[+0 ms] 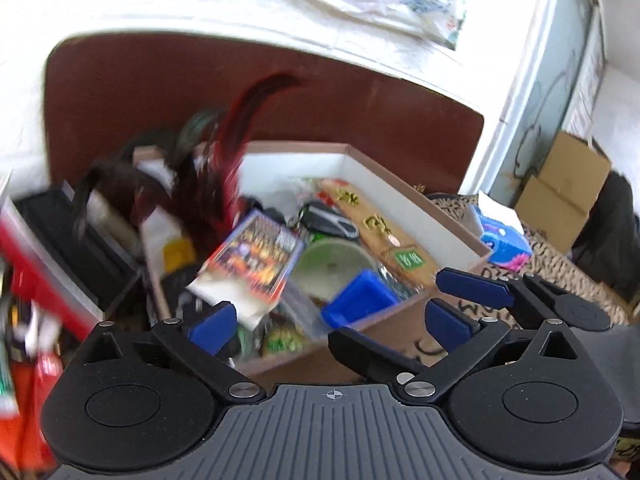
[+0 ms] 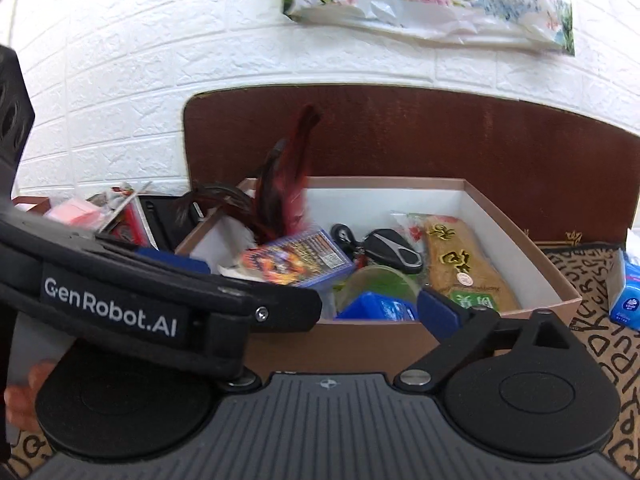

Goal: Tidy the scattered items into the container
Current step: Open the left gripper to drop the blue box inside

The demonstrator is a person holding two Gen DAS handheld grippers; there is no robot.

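A brown cardboard box [image 1: 420, 208] with a white inside stands on the patterned mat; it also shows in the right wrist view [image 2: 520, 232]. It holds a colourful card pack [image 1: 256, 256] [image 2: 296, 258], a blue box [image 1: 358, 298] [image 2: 376, 306], a green round lid [image 1: 332, 260], a tan snack packet [image 2: 464, 272], a black key fob [image 2: 394, 250] and a red-black feather toy [image 1: 232, 168] [image 2: 286, 192]. My left gripper [image 1: 328, 316] is open and empty just before the box's near wall. My right gripper [image 2: 312, 300] is open beside it; its left finger is hidden behind the left gripper's body.
A second box [image 1: 72, 248] with red and black items sits left of the main box. A blue tissue pack [image 1: 504, 240] [image 2: 626, 298] lies on the mat to the right. A brown headboard [image 2: 440, 136] and white brick wall stand behind. Cardboard cartons [image 1: 560, 188] are far right.
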